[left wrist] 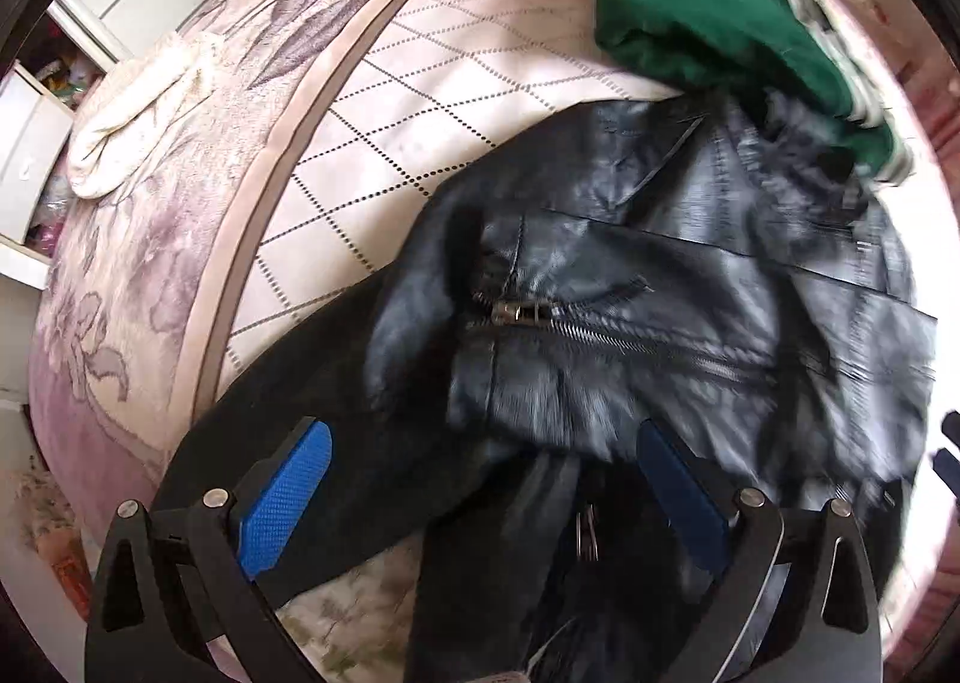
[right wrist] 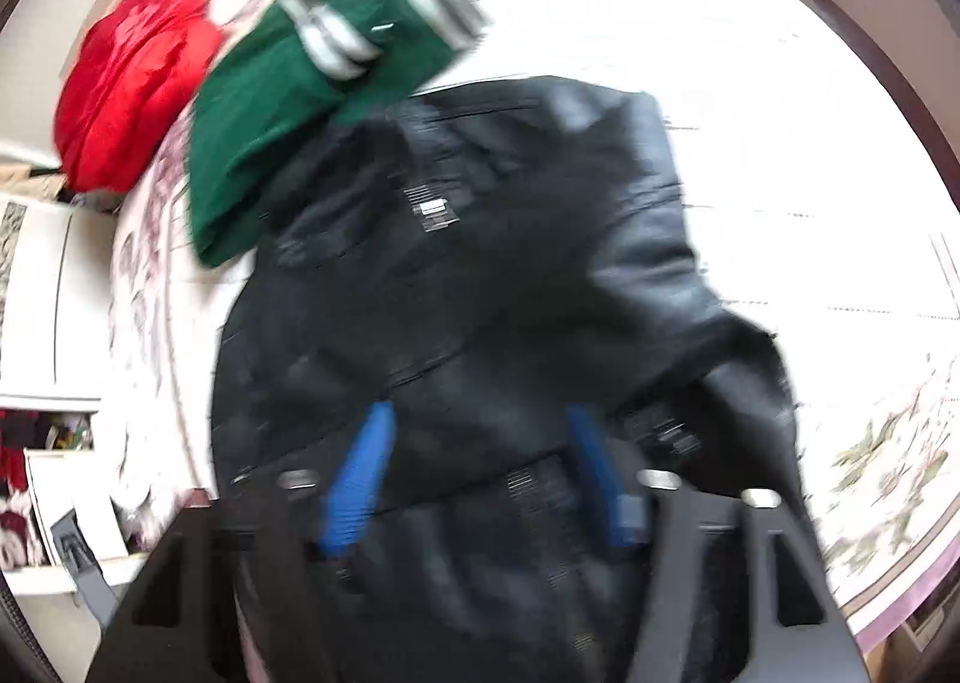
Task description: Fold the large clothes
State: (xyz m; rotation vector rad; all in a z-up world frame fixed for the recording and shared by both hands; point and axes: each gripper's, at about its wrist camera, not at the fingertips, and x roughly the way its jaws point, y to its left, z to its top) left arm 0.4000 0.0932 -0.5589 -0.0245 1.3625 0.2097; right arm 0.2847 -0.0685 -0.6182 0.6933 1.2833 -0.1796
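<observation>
The black leather jacket (left wrist: 630,287) lies rumpled across the quilted bed cover (left wrist: 420,101), its zipper (left wrist: 576,326) running crosswise, with a folded green garment (left wrist: 708,17) touching its far end. The left gripper (left wrist: 480,497) hovers over the near edge, jaws spread wide and empty. The right gripper (right wrist: 480,473) hangs above the jacket too, jaws parted with nothing pinched, though that view is blurred. I'd say each should take a firm bite of a hem edge, well apart, and lift evenly, since stiff leather resists creasing. A red garment (right wrist: 126,83) sits farther off. No readable writing anywhere.
</observation>
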